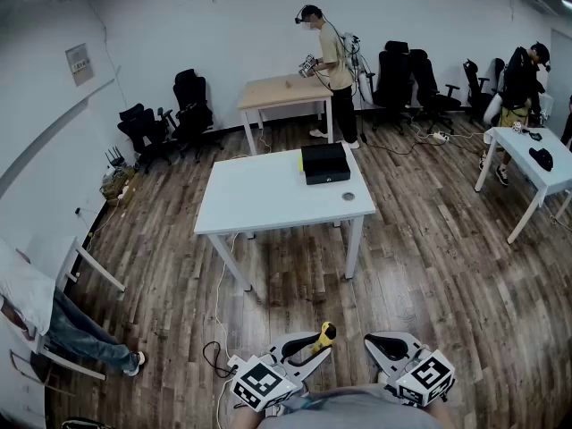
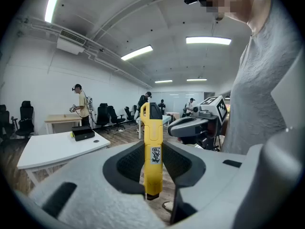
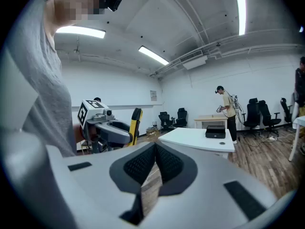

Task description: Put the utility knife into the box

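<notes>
Knife (image 2: 152,142), yellow, stands clamped between the pads of the left gripper (image 2: 153,162), held low in front of the person. The right gripper (image 3: 153,163) has its jaws together on nothing. The box (image 1: 324,163) sits at the far edge of the table (image 1: 259,206), well apart. I'd call this the carry step: next, walk up and bring the knife over the box.

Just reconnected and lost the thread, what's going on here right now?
A person stands back from the white table, holding a gripper in each hand. The left gripper is clamped on a yellow utility knife, held upright. The right gripper is shut and empty. The black box sits toward the far side of the table, so the knife is not yet in it.
</notes>
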`<state>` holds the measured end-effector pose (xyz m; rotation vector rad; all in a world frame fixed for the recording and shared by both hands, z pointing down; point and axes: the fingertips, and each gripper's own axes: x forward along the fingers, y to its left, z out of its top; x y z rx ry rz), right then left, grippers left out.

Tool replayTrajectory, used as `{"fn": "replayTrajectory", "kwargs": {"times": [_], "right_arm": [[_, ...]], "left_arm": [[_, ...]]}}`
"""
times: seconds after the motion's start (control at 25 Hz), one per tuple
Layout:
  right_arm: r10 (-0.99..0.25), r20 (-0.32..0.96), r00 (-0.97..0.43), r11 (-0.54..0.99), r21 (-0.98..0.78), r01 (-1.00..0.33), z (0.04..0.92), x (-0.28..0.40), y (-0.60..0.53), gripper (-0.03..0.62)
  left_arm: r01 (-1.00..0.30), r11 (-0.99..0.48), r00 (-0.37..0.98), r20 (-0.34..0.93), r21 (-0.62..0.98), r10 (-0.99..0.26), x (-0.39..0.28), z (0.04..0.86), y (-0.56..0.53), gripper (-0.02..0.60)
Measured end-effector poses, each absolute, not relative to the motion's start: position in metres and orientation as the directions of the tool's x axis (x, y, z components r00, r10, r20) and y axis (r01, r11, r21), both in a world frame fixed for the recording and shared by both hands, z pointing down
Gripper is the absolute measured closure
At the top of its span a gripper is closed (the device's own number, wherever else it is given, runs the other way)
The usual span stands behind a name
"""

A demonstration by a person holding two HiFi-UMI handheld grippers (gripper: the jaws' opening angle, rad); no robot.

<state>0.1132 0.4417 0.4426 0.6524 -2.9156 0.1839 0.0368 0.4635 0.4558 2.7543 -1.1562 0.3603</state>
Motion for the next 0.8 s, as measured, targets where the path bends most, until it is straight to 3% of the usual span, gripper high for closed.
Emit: {"fn": "replayTrajectory", "kwargs": {"times": [0.8], "right_arm": [[-0.415,0.154,-0.897,0.891,-0.128,-0.435,0.447,0.1122,0.4368,0.562]], "left_arm": [[-0.695,-0.718,0.697,0.274,0.03,-0.663,0.0379,0.4609,0.4576,0.457]]}}
